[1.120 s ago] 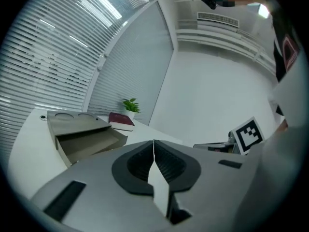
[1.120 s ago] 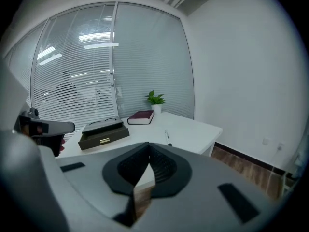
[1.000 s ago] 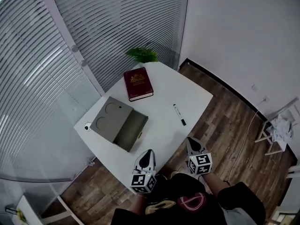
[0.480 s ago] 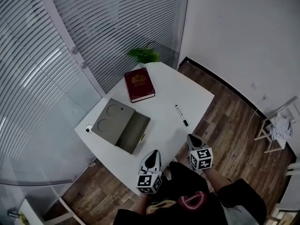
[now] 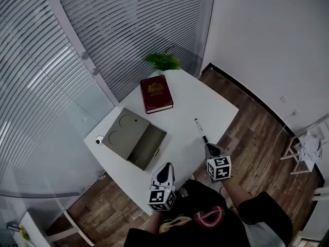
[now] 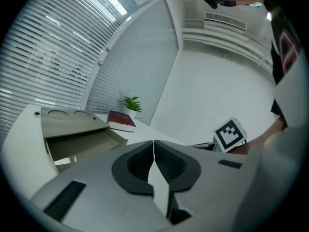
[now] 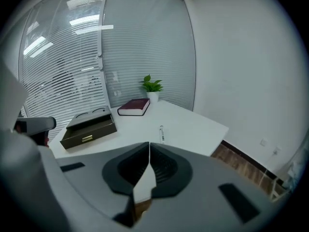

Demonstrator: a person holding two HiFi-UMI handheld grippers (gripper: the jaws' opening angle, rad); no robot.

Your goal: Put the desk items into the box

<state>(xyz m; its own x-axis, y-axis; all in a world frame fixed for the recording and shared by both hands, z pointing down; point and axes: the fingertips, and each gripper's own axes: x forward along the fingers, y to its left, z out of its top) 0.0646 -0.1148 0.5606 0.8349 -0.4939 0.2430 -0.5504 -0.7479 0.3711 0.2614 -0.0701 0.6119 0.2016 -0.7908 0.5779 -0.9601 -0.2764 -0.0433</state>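
1. Nothing looks packed yet: the box (image 5: 125, 133) sits with its drawer pulled open and, as far as can be seen, empty.
2. The book (image 5: 157, 93) lies just behind the box, toward the plant (image 5: 163, 62). The pen (image 5: 201, 130) lies well to the box's right on the desk (image 5: 185, 104).
3. The left gripper (image 5: 164, 167) hovers in front of the box, its jaws pressed together on nothing.
4. The right gripper (image 5: 209, 149), right of the box and just short of the pen, is likewise closed and empty. It would have to spread its jaws before picking up the pen.
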